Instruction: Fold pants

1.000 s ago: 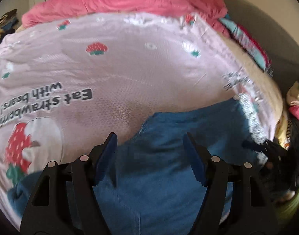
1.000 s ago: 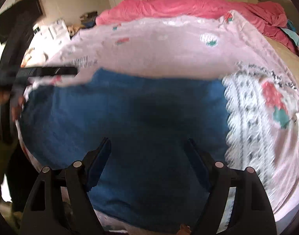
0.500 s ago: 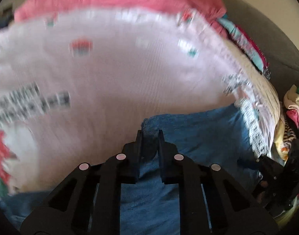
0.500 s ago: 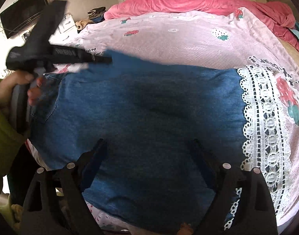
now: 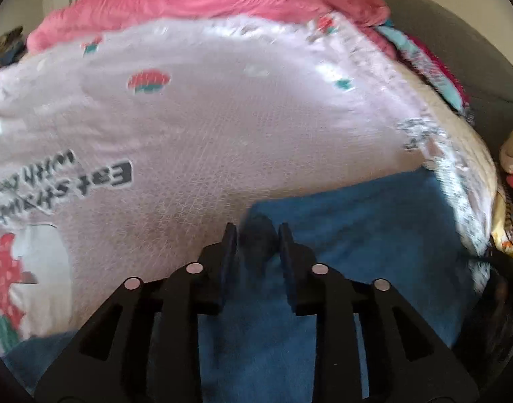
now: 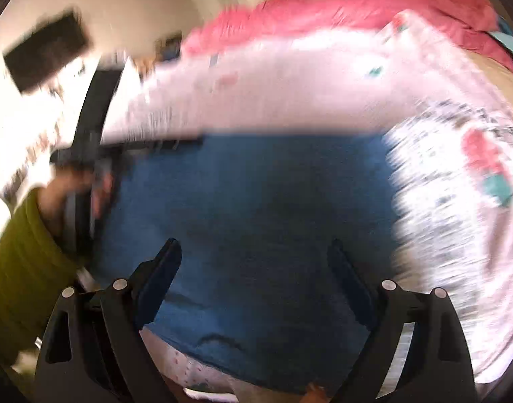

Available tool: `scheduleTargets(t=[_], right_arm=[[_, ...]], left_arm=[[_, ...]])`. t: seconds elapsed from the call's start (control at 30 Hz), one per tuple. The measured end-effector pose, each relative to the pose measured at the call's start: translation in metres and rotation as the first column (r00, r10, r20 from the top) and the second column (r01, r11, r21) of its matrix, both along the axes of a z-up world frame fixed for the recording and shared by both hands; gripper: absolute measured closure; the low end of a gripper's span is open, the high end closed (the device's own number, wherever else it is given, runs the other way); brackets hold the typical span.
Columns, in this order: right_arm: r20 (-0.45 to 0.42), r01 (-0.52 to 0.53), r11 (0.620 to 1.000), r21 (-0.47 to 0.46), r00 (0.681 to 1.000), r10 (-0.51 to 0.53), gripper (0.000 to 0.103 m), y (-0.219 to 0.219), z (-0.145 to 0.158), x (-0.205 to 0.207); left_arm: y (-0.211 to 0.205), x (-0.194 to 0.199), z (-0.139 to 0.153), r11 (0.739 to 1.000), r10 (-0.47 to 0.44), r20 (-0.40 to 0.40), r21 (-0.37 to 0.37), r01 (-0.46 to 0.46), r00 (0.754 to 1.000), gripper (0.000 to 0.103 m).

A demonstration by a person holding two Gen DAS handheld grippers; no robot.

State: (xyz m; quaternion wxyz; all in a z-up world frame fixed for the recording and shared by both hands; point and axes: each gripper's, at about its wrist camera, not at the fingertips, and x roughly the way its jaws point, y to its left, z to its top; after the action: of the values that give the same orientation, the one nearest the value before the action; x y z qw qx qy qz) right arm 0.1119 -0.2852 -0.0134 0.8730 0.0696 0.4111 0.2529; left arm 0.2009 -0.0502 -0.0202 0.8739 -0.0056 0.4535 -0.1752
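Blue denim pants (image 5: 374, 235), lying flat on the pink strawberry bedspread (image 5: 222, 117), had a bunched corner between the narrow jaws of my left gripper (image 5: 256, 241), which were opening; I judged the corner could slip free and spoil the fold. Right gripper (image 6: 254, 262) hovered over the denim, angled down, fingers wide and empty.

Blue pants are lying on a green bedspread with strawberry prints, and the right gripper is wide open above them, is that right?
Not quite: the bedspread is pale pink, not green, as the left wrist view shows. The blue pants do lie on it, with the right gripper wide open above them.
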Motion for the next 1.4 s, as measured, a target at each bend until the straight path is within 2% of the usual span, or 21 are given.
scheduleTargets(t=[0.07,0.13,0.2,0.3,0.33,0.43,0.5,0.57,0.73,0.8,0.9,1.0,1.07,1.17,1.33,1.4], right_arm=[[0.053,0.116,0.993,0.010,0.992,-0.117,0.015,-0.033,0.021,0.006],[0.055,0.199,0.979,0.033,0.978,-0.201,0.015,-0.062,0.030,0.022],[-0.021,0.243,0.968,0.062,0.970,-0.242,0.016,-0.087,0.026,0.045],[-0.136,0.293,0.953,0.079,0.950,-0.281,0.037,-0.114,0.012,0.080],[-0.168,0.300,0.949,0.096,0.945,-0.281,0.039,-0.119,0.008,0.092],[-0.185,0.272,0.954,0.129,0.952,-0.246,0.044,-0.115,0.003,0.111],[-0.192,0.271,0.959,0.079,0.948,-0.253,0.045,-0.110,-0.001,0.120],[-0.214,0.264,0.964,0.028,0.944,-0.252,0.050,-0.105,-0.009,0.128],[-0.222,0.221,0.975,0.027,0.952,-0.210,0.060,-0.104,-0.026,0.131],[-0.198,0.208,0.978,0.016,0.960,-0.200,0.063,-0.102,-0.022,0.125],[-0.125,0.176,0.983,-0.046,0.975,-0.181,0.067,-0.091,-0.013,0.113],[-0.054,0.156,0.984,-0.083,0.985,-0.161,0.087,-0.083,-0.001,0.102],[-0.001,0.154,0.985,-0.078,0.988,-0.155,0.088,-0.082,0.012,0.093],[0.018,0.152,0.984,-0.093,0.988,-0.151,0.088,-0.083,0.019,0.092],[-0.043,0.154,0.958,-0.243,0.985,-0.169,0.087,-0.075,-0.012,0.106],[-0.031,0.160,0.953,-0.257,0.984,-0.174,0.085,-0.073,-0.018,0.106]], left_arm=[[-0.002,-0.020,0.013,1.000,-0.028,0.047,-0.010,0.029,0.998,0.073],[-0.007,-0.033,0.015,0.999,-0.042,0.064,-0.017,0.043,0.997,0.066],[-0.011,-0.046,0.011,0.997,-0.057,0.072,-0.046,0.060,0.996,0.066],[-0.019,-0.060,0.002,0.996,-0.081,0.068,-0.034,0.083,0.994,0.063],[-0.023,-0.063,-0.001,0.995,-0.095,0.068,-0.014,0.096,0.993,0.062],[-0.027,-0.064,-0.008,0.993,-0.115,0.067,0.013,0.115,0.991,0.060],[-0.024,-0.062,-0.016,0.994,-0.111,0.044,-0.002,0.112,0.993,0.060],[-0.023,-0.062,-0.020,0.993,-0.113,0.036,-0.011,0.113,0.993,0.059],[-0.023,-0.063,-0.020,0.993,-0.117,0.036,-0.023,0.118,0.992,0.054],[-0.024,-0.064,-0.021,0.993,-0.120,0.037,-0.015,0.121,0.992,0.053],[-0.024,-0.063,-0.021,0.993,-0.118,0.035,-0.018,0.119,0.992,0.053],[-0.024,-0.063,-0.021,0.993,-0.117,0.035,-0.017,0.118,0.993,0.053],[-0.024,-0.063,-0.022,0.993,-0.115,0.035,-0.017,0.116,0.993,0.053],[-0.025,-0.063,-0.023,0.993,-0.114,0.035,-0.016,0.115,0.993,0.053],[-0.025,-0.062,-0.024,0.993,-0.114,0.034,-0.022,0.115,0.993,0.053],[-0.024,-0.062,-0.025,0.993,-0.114,0.033,-0.021,0.115,0.993,0.052]])
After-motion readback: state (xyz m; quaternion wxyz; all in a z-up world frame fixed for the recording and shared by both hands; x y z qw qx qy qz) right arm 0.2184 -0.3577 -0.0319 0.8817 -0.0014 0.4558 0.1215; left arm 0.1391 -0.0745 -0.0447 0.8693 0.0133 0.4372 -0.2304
